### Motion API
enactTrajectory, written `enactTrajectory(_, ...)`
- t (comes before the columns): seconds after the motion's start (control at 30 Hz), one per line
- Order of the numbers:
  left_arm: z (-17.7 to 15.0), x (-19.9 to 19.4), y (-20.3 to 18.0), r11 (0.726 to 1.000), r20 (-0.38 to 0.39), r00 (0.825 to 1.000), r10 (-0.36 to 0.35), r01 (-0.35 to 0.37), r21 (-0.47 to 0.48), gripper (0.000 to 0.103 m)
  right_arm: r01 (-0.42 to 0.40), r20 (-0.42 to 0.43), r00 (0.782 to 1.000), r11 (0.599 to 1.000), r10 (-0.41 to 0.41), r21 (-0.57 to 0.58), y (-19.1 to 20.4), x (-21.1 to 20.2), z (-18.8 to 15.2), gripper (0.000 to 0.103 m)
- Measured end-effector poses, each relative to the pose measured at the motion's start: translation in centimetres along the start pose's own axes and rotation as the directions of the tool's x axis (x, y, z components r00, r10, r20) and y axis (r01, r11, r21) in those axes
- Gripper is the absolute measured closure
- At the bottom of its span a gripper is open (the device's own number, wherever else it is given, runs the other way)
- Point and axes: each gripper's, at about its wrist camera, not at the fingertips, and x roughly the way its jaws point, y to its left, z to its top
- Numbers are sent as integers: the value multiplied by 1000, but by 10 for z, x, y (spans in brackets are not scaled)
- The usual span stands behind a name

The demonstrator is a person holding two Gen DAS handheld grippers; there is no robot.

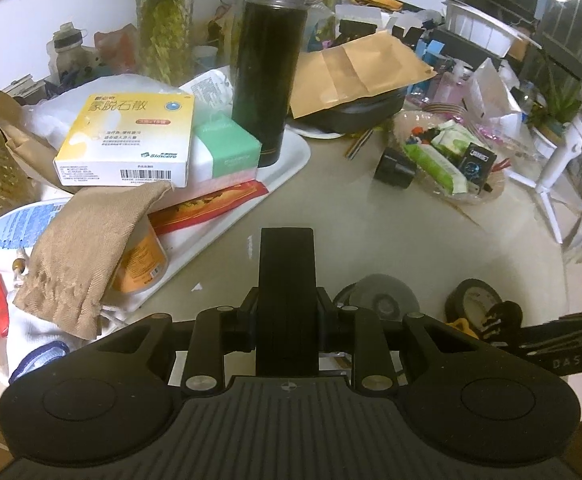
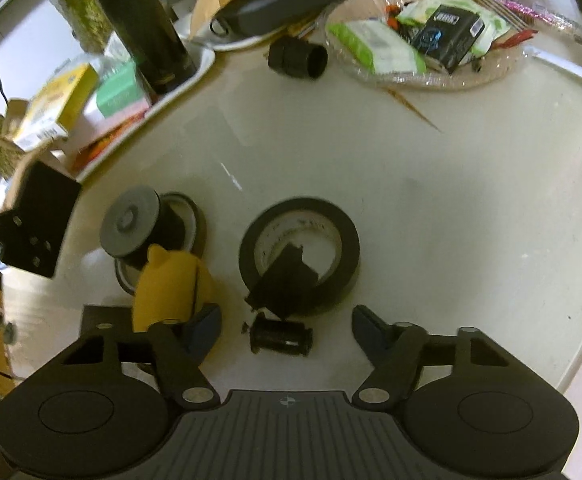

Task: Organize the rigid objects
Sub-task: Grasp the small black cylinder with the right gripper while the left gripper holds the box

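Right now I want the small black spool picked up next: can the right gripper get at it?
Probably yes. The spool lies on the table just ahead of the open right gripper, nothing over it; a black part beside it leans on the tape roll.

Home, cluttered table (image 1: 331, 208), medicine box (image 1: 125, 140), houseplants (image 1: 163, 12)

My left claw (image 1: 287, 248) is matt black plastic with ribbed rubbery housing and small shiny metal pins at its joints, and past it the table (image 1: 371, 216) looks a smooth, faintly glossy cream laminate. On the smooth white plastic tray (image 1: 287, 164) stand a glossy dark flask (image 1: 267, 80) and a printed cardboard medicine box (image 1: 127, 140), with a coarse woven tan cloth pouch (image 1: 79, 256) and a creased brown paper envelope (image 1: 355, 72) nearby. Under my right claw (image 2: 287, 324), blue-padded at the tips, lie a semi-matt black tape roll (image 2: 301, 252), a smooth yellow plastic piece (image 2: 171, 288) and a crinkly clear plastic basket (image 2: 431, 76).
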Motion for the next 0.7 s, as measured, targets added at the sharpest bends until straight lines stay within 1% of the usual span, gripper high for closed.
enactTrajectory(0.07,0,-1,-1,1000,2,1000,-5,5,1,77,12,3,1000,1000,-12,-11,2,0,-1,34)
enactTrajectory(0.13,0,-1,-2,1000,4,1000,-8,8,3,77,39,7,999,999,-39,-31,4,-1,-1,53)
enactTrajectory(0.17,0,-1,-3,1000,4,1000,-9,9,4,77,53,9,999,998,-52,-40,5,-1,-2,58)
enactTrajectory(0.2,0,-2,-3,1000,4,1000,-10,10,6,77,54,9,999,998,-53,-43,4,-2,-3,61)
enactTrajectory(0.37,-1,-8,-8,1000,15,1000,-19,18,13,77,40,17,999,998,-40,-51,6,-6,-6,61)
enactTrajectory(0.57,-4,-23,-15,999,36,998,-45,44,21,77,32,80,996,999,-28,-45,6,-25,-7,61)
enactTrajectory(0.7,-9,-35,-21,998,48,997,-58,57,30,77,10,124,992,1000,-7,-26,4,-41,-12,61)
